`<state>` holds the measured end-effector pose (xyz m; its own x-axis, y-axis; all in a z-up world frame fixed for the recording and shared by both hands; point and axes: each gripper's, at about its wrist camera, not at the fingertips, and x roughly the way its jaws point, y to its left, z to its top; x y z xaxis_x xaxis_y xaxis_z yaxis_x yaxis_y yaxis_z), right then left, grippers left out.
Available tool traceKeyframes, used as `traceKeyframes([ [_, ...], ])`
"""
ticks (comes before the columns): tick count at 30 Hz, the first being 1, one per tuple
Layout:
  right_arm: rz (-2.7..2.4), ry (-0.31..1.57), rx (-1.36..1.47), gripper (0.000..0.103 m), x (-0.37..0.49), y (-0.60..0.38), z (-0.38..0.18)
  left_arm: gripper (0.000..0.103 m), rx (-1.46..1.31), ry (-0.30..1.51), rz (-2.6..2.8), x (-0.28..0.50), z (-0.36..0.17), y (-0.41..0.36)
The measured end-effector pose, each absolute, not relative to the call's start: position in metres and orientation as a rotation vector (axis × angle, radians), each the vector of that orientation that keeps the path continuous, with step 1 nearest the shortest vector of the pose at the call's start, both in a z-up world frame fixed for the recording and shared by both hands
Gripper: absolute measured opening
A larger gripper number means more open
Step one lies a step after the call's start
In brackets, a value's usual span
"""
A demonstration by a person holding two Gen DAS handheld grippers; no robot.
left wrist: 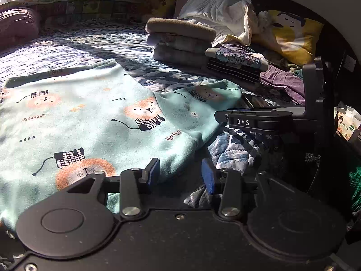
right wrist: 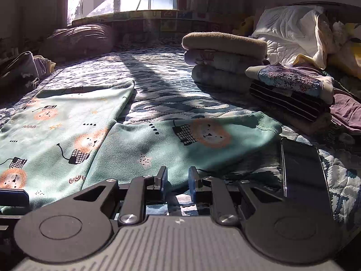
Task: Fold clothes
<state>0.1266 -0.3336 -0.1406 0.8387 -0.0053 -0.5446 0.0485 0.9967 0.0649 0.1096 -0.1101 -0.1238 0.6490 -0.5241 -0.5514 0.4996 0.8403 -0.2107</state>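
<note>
both grippers low at the near hem of the lion-print pants [left wrist: 94, 122], spread flat on the quilted bed [right wrist: 171, 90].
left gripper [left wrist: 180, 172] and right gripper [right wrist: 177, 180] gape empty (nothing pinched); i risk snagging quilt beneath the hem.

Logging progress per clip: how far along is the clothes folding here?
Done: two folded stacks sit at the far side of the bed. In hand: the lion-print garment lies spread flat; the left gripper and right gripper are open at its near edge, neither gripping. Left: folding it, plus the loose purple clothes.
</note>
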Motion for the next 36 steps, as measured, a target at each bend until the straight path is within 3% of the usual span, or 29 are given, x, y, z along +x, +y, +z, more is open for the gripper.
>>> traceKeyframes([
  [5,-0.045,0.583,0.401,0.038,0.112,-0.366,-0.149,0.041,-0.135,0.634,-0.508,0.116,-0.121,-0.089],
  [10,-0.01,0.593,0.804,0.041,0.106,-0.398,-0.177,0.049,-0.196,0.652,-0.455,0.123,-0.123,-0.073],
  [19,0.003,0.509,1.028,0.038,0.114,-0.416,-0.196,0.058,-0.184,0.673,-0.52,0.152,-0.084,-0.102],
  [27,0.018,0.487,0.967,0.045,0.108,-0.39,-0.197,0.058,0.268,0.67,-0.71,0.216,-0.038,-0.24],
  [36,-0.046,0.399,1.033,0.042,0.085,-0.384,-0.21,0.057,0.803,0.698,-0.78,0.222,-0.086,-0.386],
])
